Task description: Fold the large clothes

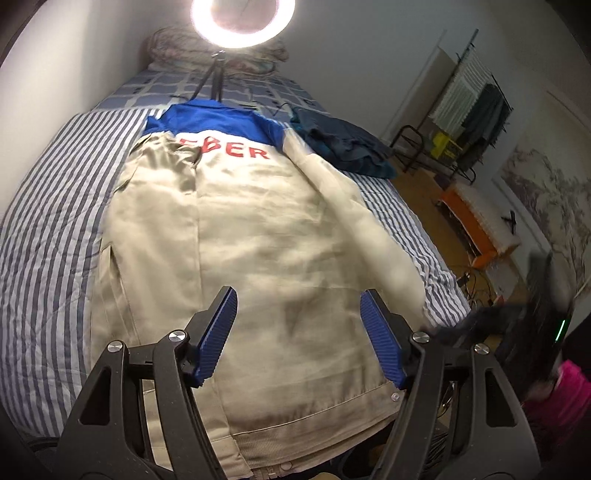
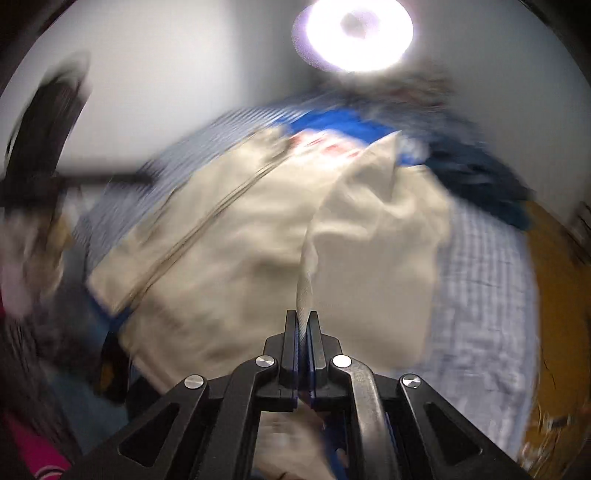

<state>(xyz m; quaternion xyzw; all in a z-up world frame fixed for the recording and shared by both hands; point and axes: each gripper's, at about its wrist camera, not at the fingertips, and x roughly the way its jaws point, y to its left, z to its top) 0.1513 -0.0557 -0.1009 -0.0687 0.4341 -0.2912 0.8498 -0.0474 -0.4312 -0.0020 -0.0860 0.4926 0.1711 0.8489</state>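
A large beige jacket (image 1: pixel 255 229) with a blue yoke and red letters lies back-up on the striped bed (image 1: pixel 48 236). Its left sleeve is folded in over the back. My left gripper (image 1: pixel 298 310) is open and empty, hovering over the jacket's lower back near the hem. My right gripper (image 2: pixel 303 321) is shut on the jacket's right sleeve (image 2: pixel 373 229) and holds it lifted; that view is blurred by motion. In the left wrist view the sleeve (image 1: pixel 369 229) shows blurred at the jacket's right side, with the right gripper's dark body at the right edge.
A dark blue garment (image 1: pixel 343 144) lies bunched on the bed right of the jacket's shoulder. A ring light on a tripod (image 1: pixel 242 22) stands at the bed's head before a rolled quilt. Right of the bed are the wooden floor, an orange bench (image 1: pixel 476 221) and a clothes rack.
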